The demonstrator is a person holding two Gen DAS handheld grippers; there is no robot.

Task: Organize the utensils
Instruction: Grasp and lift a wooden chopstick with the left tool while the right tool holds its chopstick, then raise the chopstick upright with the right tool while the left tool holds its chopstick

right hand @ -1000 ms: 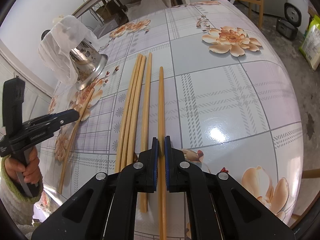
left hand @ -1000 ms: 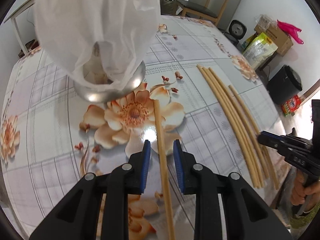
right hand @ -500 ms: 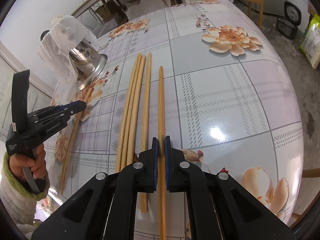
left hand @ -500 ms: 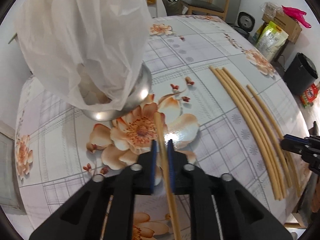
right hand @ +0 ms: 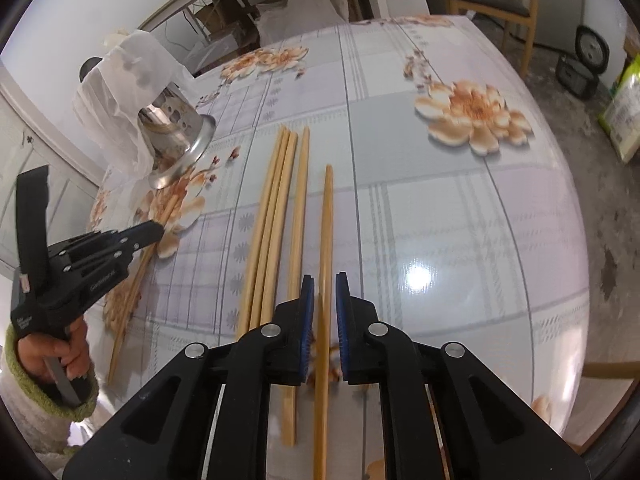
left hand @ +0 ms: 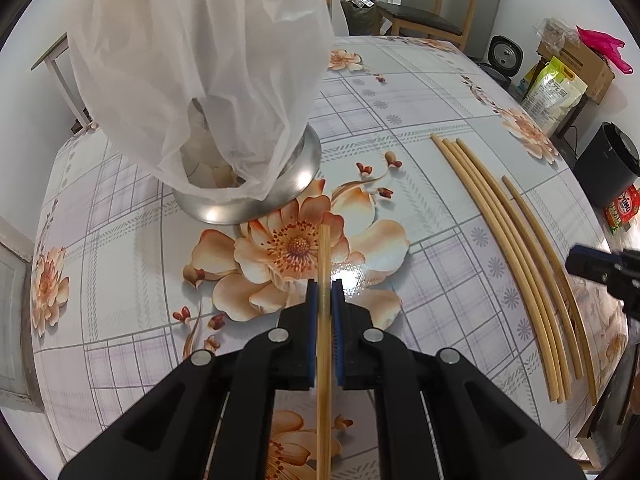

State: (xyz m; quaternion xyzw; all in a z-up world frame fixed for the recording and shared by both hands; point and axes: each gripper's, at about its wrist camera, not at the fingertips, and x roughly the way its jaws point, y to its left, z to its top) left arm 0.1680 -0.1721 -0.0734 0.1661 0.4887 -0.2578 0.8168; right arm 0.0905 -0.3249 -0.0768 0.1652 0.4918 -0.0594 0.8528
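Well, the desk (right hand: pixel 460 216) is a big glossy slab under a printed cloth of pale checks and peach flowers, with a lamp glaring off its sheen. Its far edge curves away toward a wooden chair (left hand: pixel 436 20), and the right half lies bare and wide.

Near the left edge stands a steel holder (left hand: pixel 296 176), round and flared at the foot, its side punched with holes, with a thin white plastic bag (left hand: pixel 192 60) draped over it.

Four pale wooden chopsticks (right hand: pixel 276 208) lie side by side toward the middle of the desk, slim, round and tapered, three touching and the fourth just beside them.

A darker chopstick (right hand: pixel 325 256) lies apart at their right, running between the right tongs (right hand: pixel 321 308), whose blue pads have just been opening and now stand clear of it on both sides.

The left tongs (left hand: pixel 325 312) are clamped on a lone chopstick (left hand: pixel 324 252) by the big flower, just short of the holder's foot.
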